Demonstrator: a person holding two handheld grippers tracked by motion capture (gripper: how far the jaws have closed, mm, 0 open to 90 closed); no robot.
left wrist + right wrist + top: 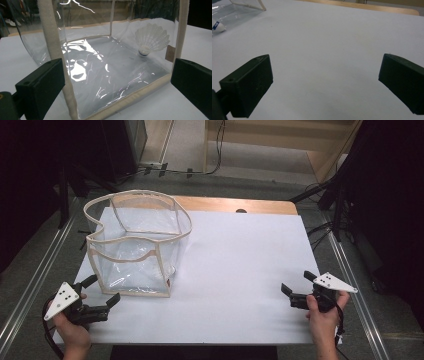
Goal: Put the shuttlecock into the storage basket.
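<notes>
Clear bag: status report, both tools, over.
Left tool open, jaws apart at the clear bag near corner, not touching. Right tool open, over bare table. Shuttlecock inside bag. Nothing in the way.

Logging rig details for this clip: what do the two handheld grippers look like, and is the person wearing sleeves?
Each hand holds a black two-jaw tool: the left gripper and the right gripper. Both carry a pale three-cornered plate on top, marked with small dark dots. The jaws are blocky, matte black pads. A dark cable loops from each gripper near the wrist. No sleeves show on the forearms in the high view.
</notes>
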